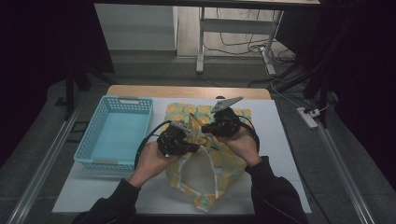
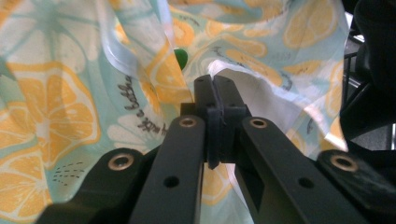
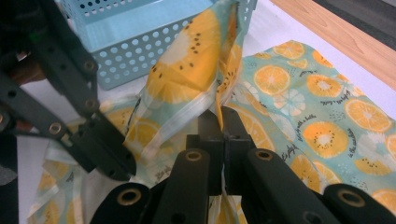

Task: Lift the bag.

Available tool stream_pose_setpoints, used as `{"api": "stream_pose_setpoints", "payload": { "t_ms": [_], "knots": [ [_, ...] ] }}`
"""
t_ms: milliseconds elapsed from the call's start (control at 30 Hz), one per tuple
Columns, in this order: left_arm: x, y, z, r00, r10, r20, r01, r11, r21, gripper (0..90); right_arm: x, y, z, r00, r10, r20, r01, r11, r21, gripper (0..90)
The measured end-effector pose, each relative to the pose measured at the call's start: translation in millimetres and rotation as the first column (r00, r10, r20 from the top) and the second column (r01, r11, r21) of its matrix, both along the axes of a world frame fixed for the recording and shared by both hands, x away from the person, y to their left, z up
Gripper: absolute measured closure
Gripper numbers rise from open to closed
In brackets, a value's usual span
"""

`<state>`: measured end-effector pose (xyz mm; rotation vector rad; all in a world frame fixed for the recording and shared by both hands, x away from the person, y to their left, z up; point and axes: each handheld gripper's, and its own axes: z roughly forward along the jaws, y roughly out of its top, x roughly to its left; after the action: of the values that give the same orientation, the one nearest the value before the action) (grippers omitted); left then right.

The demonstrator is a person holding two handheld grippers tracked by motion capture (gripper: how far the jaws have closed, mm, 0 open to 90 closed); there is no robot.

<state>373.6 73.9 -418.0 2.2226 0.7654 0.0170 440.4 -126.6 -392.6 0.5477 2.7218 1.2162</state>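
in the lower middle of the high view a person's two hands hold the grippers over a fabric bag printed with orange and lemon slices on pale green [image 1: 208, 163], which lies on the white table sheet [image 1: 280, 154]. its open mouth sags toward the bottom edge. the left gripper [image 1: 195, 148] and the right gripper [image 1: 205, 128] meet near the centre, both on the bag's upper rim.

the step in hand looks like lifting the rim to open the bag. the next move likely calls for drawing the two pinched edges apart without letting cloth slip.

the left gripper view shows its jaws pressed together at centre frame, pinching a fold of the white lining edge [image 2: 243, 79]. the right gripper view shows its jaws pressed together on a raised peak of printed cloth [image 3: 201, 70], with the other gripper's black arm at lower left. farther off, at its top, stands the light blue perforated plastic basket [image 3: 140, 56]; the high view places it at centre left, beside the bag.
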Motion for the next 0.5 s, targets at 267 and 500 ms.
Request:
{"api": "stream_pose_setpoints", "payload": {
  "t_ms": [267,500],
  "knots": [
    [6.6,7.0,15.1,1.0,0.006,0.004,-0.006,0.9998,-0.02,89.8,-1.7,-1.4,9.6,1.0,-0.001,0.004,0.001,1.0,0.001,90.0],
    [14.1,15.5,28.6,0.9999,0.011,0.009,-0.01,0.9986,-0.051,89.7,-2.5,-0.9,18.2,1.0,0.005,0.005,-0.005,1.0,0.003,90.0]
  ]
}}
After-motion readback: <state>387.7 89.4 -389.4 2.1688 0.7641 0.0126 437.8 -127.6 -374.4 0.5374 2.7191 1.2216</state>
